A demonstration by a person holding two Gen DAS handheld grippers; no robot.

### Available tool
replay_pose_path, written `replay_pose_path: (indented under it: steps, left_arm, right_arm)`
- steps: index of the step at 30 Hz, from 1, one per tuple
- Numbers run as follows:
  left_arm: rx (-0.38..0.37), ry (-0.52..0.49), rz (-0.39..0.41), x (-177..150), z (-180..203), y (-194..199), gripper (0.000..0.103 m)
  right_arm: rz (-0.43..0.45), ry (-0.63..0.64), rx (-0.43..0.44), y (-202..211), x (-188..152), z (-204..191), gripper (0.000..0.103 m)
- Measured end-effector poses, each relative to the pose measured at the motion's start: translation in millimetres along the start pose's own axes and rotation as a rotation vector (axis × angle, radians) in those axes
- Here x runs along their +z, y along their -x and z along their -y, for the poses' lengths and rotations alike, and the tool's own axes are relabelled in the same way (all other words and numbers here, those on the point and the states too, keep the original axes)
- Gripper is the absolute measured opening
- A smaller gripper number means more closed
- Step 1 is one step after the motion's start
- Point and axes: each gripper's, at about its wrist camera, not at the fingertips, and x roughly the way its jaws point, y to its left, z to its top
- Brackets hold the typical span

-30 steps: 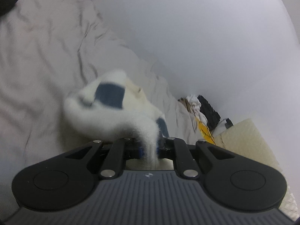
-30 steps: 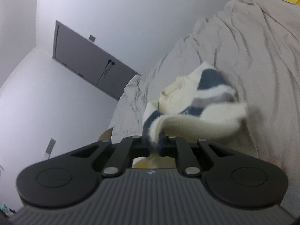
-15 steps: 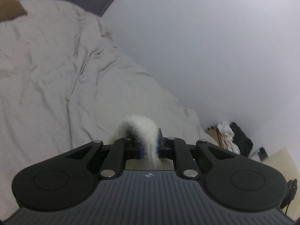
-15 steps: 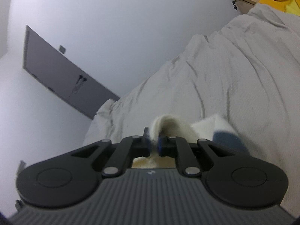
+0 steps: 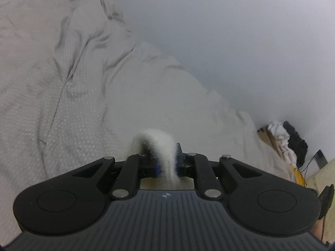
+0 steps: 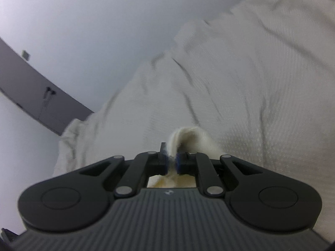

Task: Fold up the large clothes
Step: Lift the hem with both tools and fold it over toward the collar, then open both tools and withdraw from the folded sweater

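With my left gripper (image 5: 166, 163) and right gripper (image 6: 172, 163) each clenched on an edge of the fuzzy cream sweater (image 5: 162, 144), most of it hung out of view beneath them, over the bed (image 5: 62, 96). Doing this step well, I judged, meant holding both edges level and taut while laying the cloth flat. Both grippers pointed forward and slightly down over the rumpled bedcover.

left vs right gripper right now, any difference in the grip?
The left gripper pinches a thicker band of fuzzy white garment, arching left; the right gripper pinches a thinner cream fold, trailing right. The left's gap looks wider. Both are shut on fabric above the bedspread.
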Motion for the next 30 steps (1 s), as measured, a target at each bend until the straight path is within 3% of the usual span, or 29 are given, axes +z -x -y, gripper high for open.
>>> replay_pose_path:
  steps: [6,11,14,15,16,18,21,30]
  left_arm:
    - [-0.007,-0.016,-0.025,-8,-25,-30,0.016]
    - [-0.017,-0.021,0.005,-16,-22,-14,0.018]
    - [-0.026,-0.013,0.015,-28,-9,13,0.033]
    - [-0.021,-0.022,0.024,-31,-3,23,0.052]
    - [-0.012,-0.032,0.037,-36,2,34,0.063]
    - [0.013,-0.056,0.058,-46,13,55,0.066]
    - [0.038,-0.103,0.055,-65,31,85,0.066]
    - [0.083,-0.190,0.039,-134,74,159,0.066]
  right_arm:
    - [-0.020,0.055,-0.013,-32,-20,16,0.011]
    - [-0.014,0.092,-0.009,-21,-25,8,0.013]
    - [-0.009,0.145,-0.009,-6,-32,-5,0.015]
    - [-0.006,0.171,-0.011,0,-36,-10,0.017]
    - [-0.008,0.188,-0.018,4,-38,-14,0.020]
    - [-0.013,0.200,-0.019,16,-45,-21,0.047]
    - [0.018,0.251,-0.041,42,-58,-33,0.074]
    - [0.028,0.403,-0.006,119,-104,-59,0.074]
